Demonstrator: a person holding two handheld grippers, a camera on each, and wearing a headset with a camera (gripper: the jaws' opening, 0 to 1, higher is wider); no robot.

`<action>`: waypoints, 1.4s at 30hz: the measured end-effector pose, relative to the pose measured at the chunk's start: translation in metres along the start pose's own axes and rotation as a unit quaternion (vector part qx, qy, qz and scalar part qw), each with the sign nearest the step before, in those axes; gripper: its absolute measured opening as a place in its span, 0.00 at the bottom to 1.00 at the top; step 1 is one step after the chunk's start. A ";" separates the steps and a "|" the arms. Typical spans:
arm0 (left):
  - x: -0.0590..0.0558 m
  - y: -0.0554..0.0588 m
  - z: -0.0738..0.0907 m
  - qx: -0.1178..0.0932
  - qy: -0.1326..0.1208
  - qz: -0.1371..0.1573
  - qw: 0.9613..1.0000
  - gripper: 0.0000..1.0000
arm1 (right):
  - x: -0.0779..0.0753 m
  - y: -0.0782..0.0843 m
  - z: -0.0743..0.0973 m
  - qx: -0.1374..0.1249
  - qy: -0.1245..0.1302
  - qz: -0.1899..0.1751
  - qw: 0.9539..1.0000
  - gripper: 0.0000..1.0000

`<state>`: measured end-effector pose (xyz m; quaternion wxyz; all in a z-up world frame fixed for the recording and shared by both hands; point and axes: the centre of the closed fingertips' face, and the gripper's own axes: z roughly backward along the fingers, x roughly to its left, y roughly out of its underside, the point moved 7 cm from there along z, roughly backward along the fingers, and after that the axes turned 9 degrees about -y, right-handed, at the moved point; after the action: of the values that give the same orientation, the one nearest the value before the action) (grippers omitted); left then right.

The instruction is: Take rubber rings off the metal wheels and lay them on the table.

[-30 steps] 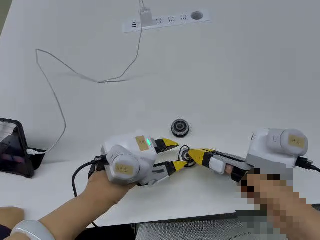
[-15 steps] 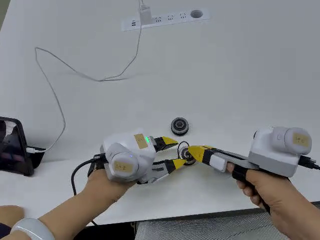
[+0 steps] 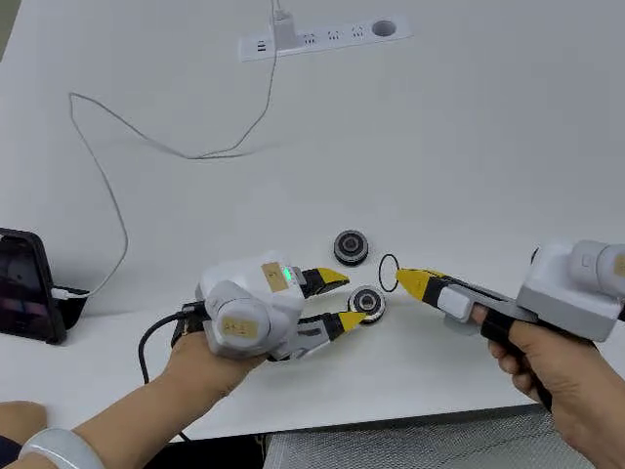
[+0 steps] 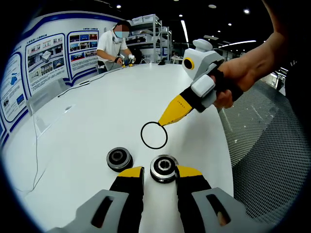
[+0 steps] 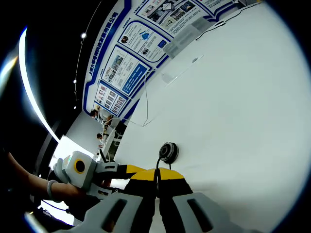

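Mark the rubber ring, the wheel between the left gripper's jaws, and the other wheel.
rubber ring (image 4: 141,136), left gripper view, left side of its band
metal wheel (image 4: 163,168), left gripper view, its hub
second metal wheel (image 4: 119,158), left gripper view, its hub

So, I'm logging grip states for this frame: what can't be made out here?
1. Whether the fingers of the left gripper press the metal wheel: left gripper view, the wheel's rim covers the contact.
2. The rubber ring: right gripper view, seen edge-on, lower part hidden between the fingers of the right gripper.
3. The dark device: head view, cut off by the left edge, screen blurred.
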<state>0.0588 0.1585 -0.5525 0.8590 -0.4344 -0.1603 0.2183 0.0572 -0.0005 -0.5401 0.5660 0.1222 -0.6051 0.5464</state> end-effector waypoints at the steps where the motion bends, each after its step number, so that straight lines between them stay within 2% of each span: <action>1: 0.000 0.000 0.000 0.001 0.000 0.001 1.000 0.26 | -0.002 -0.002 0.003 -0.005 0.004 -0.003 1.000 0.02; 9: -0.002 -0.002 0.000 -0.001 0.000 0.002 1.000 0.26 | -0.018 -0.005 0.017 -0.019 0.027 -0.019 0.999 0.02; 15: -0.002 -0.001 0.001 0.000 -0.001 0.003 1.000 0.27 | -0.027 -0.004 0.023 -0.019 0.051 -0.020 0.998 0.02; 18: -0.002 -0.001 0.001 -0.001 -0.002 0.005 1.000 0.28 | -0.032 -0.004 0.025 -0.011 0.070 -0.006 0.997 0.02; 23: -0.001 0.000 0.001 0.001 -0.006 0.006 1.000 0.32 | -0.036 -0.003 0.028 -0.009 0.086 0.006 0.996 0.03; 29: 0.001 0.003 0.002 0.002 -0.009 0.007 1.000 0.34 | -0.038 -0.002 0.029 -0.004 0.097 0.016 0.995 0.09; 36: 0.004 0.006 0.003 0.005 -0.014 0.010 1.000 0.36 | -0.041 -0.002 0.031 0.016 0.116 0.053 0.992 0.17; 42: 0.003 0.007 0.005 0.007 -0.014 0.011 1.000 0.36 | -0.044 -0.001 0.034 0.022 0.121 0.063 0.990 0.18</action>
<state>0.0576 0.1673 -0.5554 0.8573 -0.4267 -0.1659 0.2354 0.0534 -0.0492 -0.5678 0.5965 0.0289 -0.5270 0.6047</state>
